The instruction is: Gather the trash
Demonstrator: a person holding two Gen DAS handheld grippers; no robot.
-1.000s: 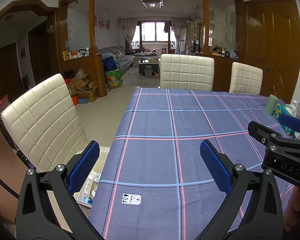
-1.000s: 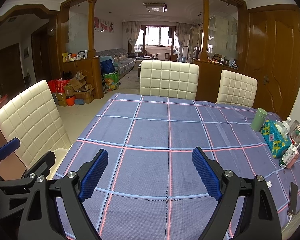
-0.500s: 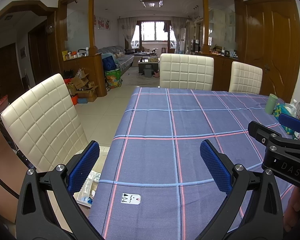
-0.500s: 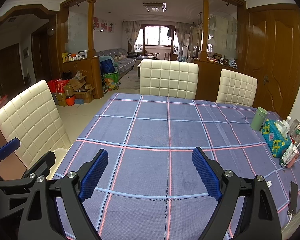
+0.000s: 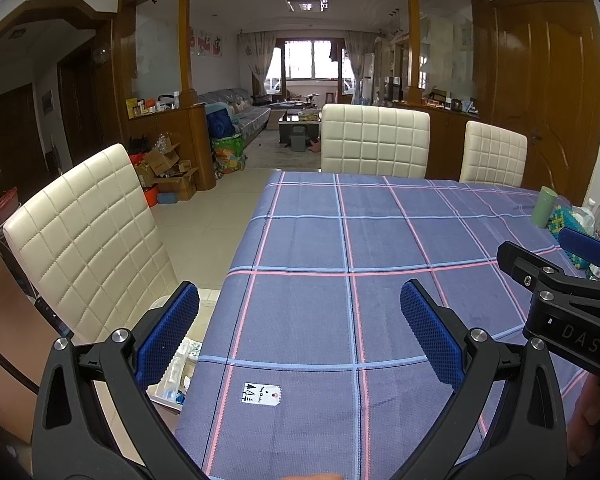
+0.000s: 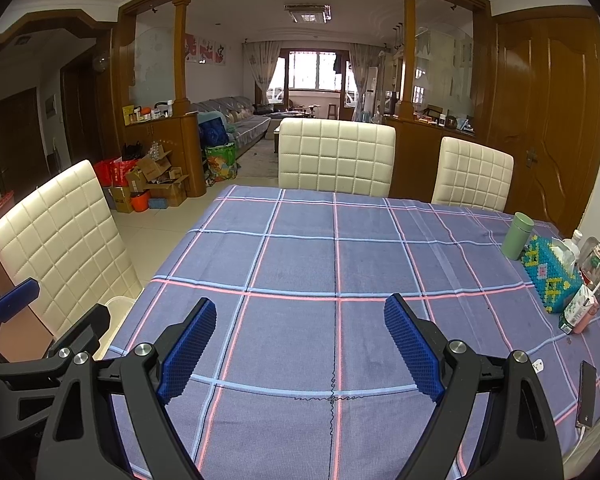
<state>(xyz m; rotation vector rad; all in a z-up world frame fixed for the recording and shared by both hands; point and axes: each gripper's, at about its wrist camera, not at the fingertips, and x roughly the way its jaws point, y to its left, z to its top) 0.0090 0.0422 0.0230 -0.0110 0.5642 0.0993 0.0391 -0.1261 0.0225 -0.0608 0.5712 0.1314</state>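
Trash tag [image 5: 261, 393] lies on the tablecloth [image 5: 380, 240]; both hand-held grippers [image 5: 299, 338] [image 6: 300, 344] gape wide, holding nothing.

**Things gathered at the surface's right edge**

On the surface [image 6: 300, 264], a cup [image 6: 517, 236] stands at the far right. Just nearer lies a tissue box [image 6: 550, 276], then a carton [image 6: 576, 314], then a phone [image 6: 587, 394]. Chairs [image 6: 336, 158] stand behind and left of the surface.
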